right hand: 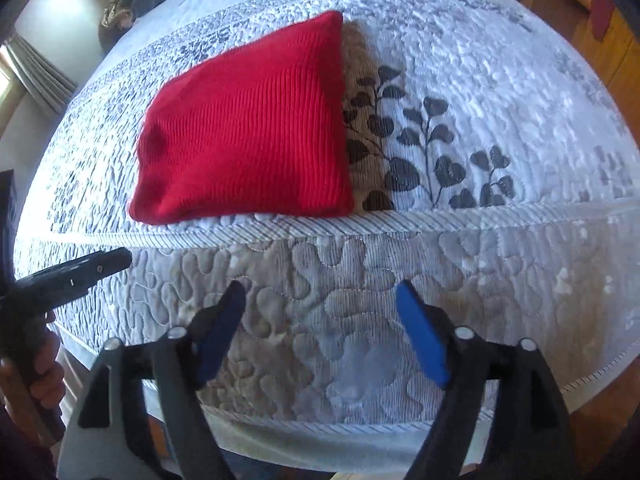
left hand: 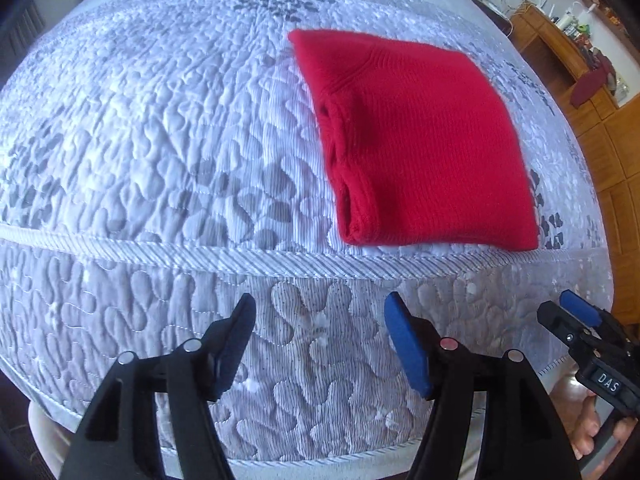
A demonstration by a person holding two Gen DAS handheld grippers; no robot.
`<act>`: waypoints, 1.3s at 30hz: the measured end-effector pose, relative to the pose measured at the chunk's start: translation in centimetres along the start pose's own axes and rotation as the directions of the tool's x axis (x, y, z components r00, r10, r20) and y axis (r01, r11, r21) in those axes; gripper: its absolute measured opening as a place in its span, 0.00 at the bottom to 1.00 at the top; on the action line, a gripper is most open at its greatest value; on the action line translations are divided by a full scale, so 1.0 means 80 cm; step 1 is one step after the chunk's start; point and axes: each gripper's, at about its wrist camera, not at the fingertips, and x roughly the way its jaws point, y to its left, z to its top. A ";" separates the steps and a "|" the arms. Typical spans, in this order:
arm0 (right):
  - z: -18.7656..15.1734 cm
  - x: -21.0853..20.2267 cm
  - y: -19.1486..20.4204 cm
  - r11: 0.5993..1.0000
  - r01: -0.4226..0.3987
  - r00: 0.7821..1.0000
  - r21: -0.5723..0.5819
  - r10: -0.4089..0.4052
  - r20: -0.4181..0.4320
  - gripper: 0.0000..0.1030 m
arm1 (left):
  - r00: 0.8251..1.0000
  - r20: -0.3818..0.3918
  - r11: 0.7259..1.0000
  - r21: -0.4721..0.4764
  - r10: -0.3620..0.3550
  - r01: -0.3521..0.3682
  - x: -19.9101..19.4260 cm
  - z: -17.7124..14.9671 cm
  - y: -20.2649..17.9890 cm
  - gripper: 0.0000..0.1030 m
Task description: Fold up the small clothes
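Observation:
A red knitted garment (left hand: 420,140) lies folded into a neat rectangle on the quilted bed, close to the bed's front edge; in the right wrist view the red garment (right hand: 244,128) sits upper left. My left gripper (left hand: 320,320) hangs open over the bed's hanging side, below the garment, with nothing between its blue pads. My right gripper (right hand: 320,308) is open too, likewise apart from the garment. Each gripper shows in the other's view: the right gripper (left hand: 568,312) at the right edge, the left gripper (right hand: 92,268) at the left edge.
The bed is covered by a white and grey quilt (left hand: 160,120) with a corded edge (right hand: 440,220) and a leaf print (right hand: 432,152). Wooden furniture (left hand: 560,52) with clutter stands to the right of the bed. A person's hand (right hand: 44,372) holds the left gripper's handle.

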 end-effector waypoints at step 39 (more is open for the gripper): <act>0.027 -0.082 0.040 0.992 0.128 0.988 -0.012 -0.127 0.090 0.89 | 0.927 0.300 0.962 0.081 0.224 -0.259 -0.140 0.007 -0.059 0.78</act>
